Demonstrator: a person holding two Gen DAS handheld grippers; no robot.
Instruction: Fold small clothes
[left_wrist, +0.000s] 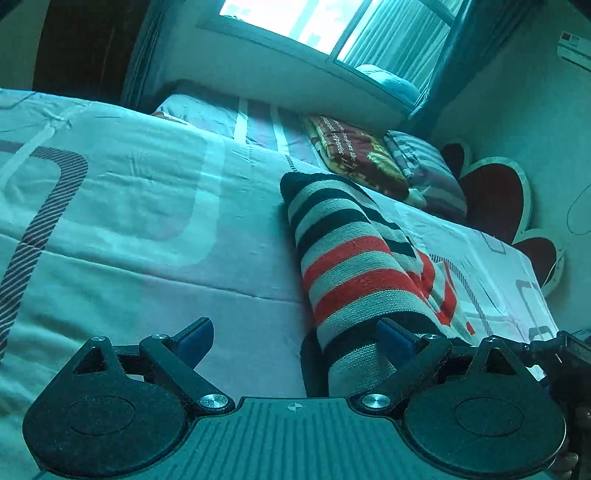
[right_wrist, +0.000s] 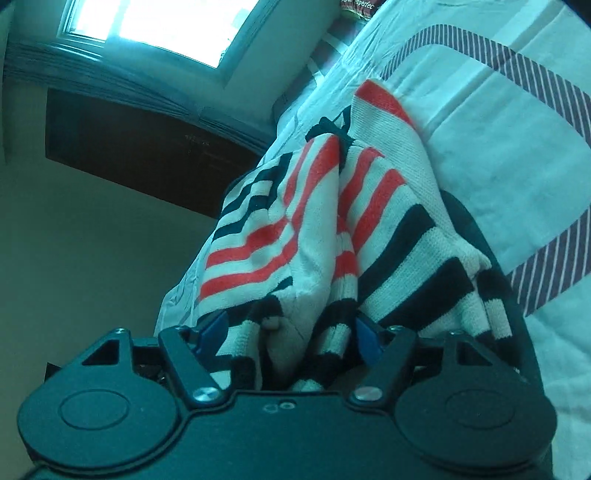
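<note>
Knitted wool or cotton, by the look of it: the striped garment (left_wrist: 354, 258) lies bunched in a long roll on the patterned bedsheet (left_wrist: 129, 192), well this side of the folded blanket (left_wrist: 354, 155) and pillow (left_wrist: 424, 170) near the window (left_wrist: 314, 22). Its bands run black, pale and red. I judge it light, soft and floppy, with a coarse knit that should give the pads good purchase but will stretch and sag wherever it hangs unsupported (a single-layer pinch may let the lower layers slide away). The best hold is probably along an edge or hem, at two corners well apart, so the cloth hangs flat.

Left gripper (left_wrist: 295, 338) has its jaws spread wide; the near end of the roll lies between them against the right-hand finger, while the left-hand finger (left_wrist: 197, 338) stands clear of it, so nothing is clamped. Right gripper (right_wrist: 291, 332) has its jaws partly apart with folds of the garment (right_wrist: 332, 206) heaped between and over them; whether the blue pads (right_wrist: 369, 338) press the cloth I cannot tell.
</note>
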